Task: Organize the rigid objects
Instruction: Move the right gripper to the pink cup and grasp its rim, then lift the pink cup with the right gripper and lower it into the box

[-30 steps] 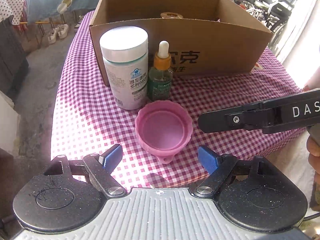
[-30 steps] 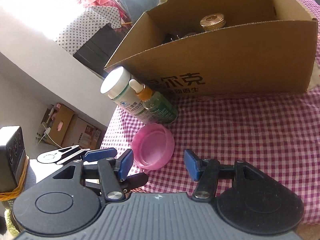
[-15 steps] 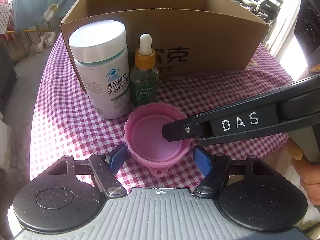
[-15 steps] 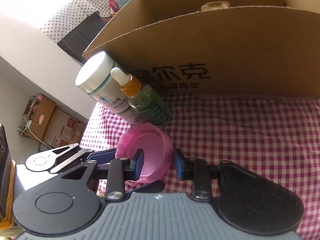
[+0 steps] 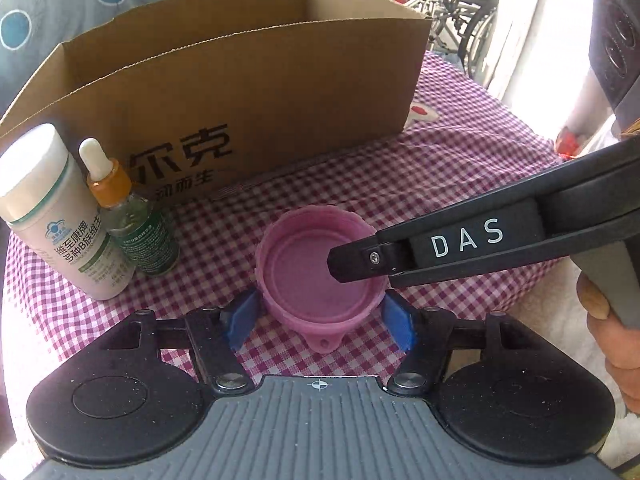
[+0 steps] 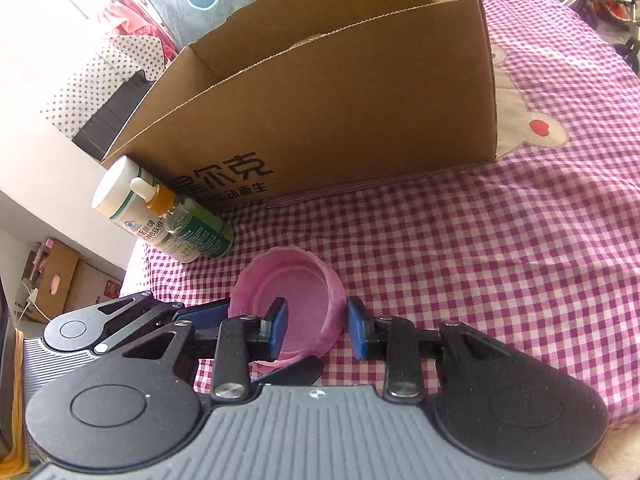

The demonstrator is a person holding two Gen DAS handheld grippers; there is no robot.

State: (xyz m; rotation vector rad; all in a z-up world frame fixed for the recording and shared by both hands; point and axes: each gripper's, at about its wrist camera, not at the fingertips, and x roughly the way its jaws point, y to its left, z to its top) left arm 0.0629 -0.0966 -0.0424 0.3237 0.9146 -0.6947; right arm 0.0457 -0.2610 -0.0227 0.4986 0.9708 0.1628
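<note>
A pink ribbed cup (image 5: 304,280) stands open-side up on the checked cloth, in front of the cardboard box (image 5: 280,92). My right gripper (image 6: 318,330) is shut on its near wall, one pad inside the cup (image 6: 296,280) and one outside. In the left wrist view the right gripper (image 5: 360,272) reaches in from the right, over the rim. My left gripper (image 5: 318,318) straddles the cup's lower body. Its jaws are closing and the blue pads sit just off the sides. Whether the cup's base touches the cloth I cannot tell.
A white pill bottle (image 5: 60,216) and a green dropper bottle (image 5: 136,232) stand left of the cup, against the box front. A person's hand (image 5: 616,340) holds the right gripper. The cloth (image 5: 460,176) drops off at the left and right. Wheelchairs stand behind.
The right gripper came in from the right, put one finger inside the cup and closed on its wall. The left jaws narrowed around the cup. The cup has shifted right, away from the bottles.
</note>
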